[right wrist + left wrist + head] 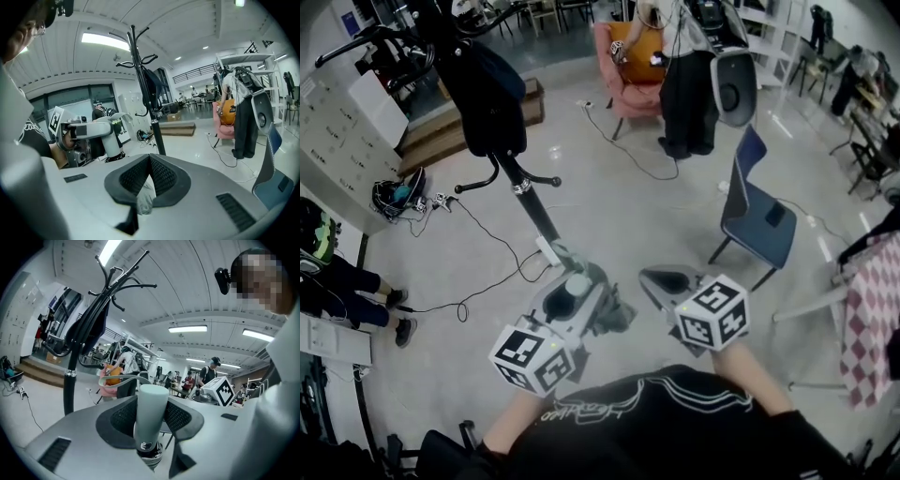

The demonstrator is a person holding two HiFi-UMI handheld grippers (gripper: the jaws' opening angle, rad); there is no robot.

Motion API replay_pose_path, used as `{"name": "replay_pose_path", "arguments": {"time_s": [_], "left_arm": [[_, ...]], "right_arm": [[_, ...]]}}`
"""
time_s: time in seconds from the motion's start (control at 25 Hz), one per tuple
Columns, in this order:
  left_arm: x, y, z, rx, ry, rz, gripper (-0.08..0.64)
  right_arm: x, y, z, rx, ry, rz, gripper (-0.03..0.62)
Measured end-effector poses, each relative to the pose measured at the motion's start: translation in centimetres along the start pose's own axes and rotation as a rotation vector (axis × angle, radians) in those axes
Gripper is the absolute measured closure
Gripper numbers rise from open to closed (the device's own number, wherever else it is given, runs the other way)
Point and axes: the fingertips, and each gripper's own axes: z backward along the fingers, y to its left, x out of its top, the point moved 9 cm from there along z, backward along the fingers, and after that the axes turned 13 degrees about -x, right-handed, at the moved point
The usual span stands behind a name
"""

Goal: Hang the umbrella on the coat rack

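Observation:
The black coat rack [534,211] stands ahead and to the left, its pole [70,380] rising to curved hooks, with a dark bag [483,94] hung on it. My left gripper [578,281] is shut on the umbrella's pale cylindrical handle [151,413], which stands upright between the jaws, its strap loop [117,379] behind. In the right gripper view the umbrella handle [112,140] shows at the left. My right gripper [661,279] is beside the left one, its pads together on a fold of pale grey cloth [143,199], apparently the umbrella's.
A blue chair [759,211] stands ahead on the right. Farther back are a pink armchair [628,80] and a standing person in dark clothes [689,84]. Cables [478,281] run over the floor by the rack. A checked tablecloth [867,328] hangs at the right edge.

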Motion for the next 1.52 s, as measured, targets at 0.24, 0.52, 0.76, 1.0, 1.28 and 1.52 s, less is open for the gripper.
{"name": "replay_pose_path", "arguments": {"time_s": [0.24,0.52,0.76,1.0,1.28,1.52], "left_arm": [[0.8,1.9,-1.8,0.088,-0.032,0.013,0.407],[2.0,3.9,-4.5,0.25,-0.095,0.047,0.407],[3.2,5.6,-7.0,0.339,-0.127,0.047,0.407],[4.3,7.5,-8.6,0.41,-0.141,0.043,0.407],[4.0,9.0,-10.2,0.461,-0.145,0.052,0.407],[4.0,9.8,-10.9,0.503,-0.154,0.057,0.407]], "right_arm": [[1.8,-3.1,-3.4,0.085,0.015,0.045,0.58],[5.5,-6.7,-7.9,0.227,0.047,0.133,0.58],[7.0,-9.4,-11.1,0.31,0.073,0.172,0.58],[8.7,-11.2,-14.3,0.381,0.084,0.201,0.58],[9.6,-12.2,-16.9,0.449,0.094,0.227,0.58],[10.0,-12.5,-18.5,0.499,0.112,0.258,0.58]]}}
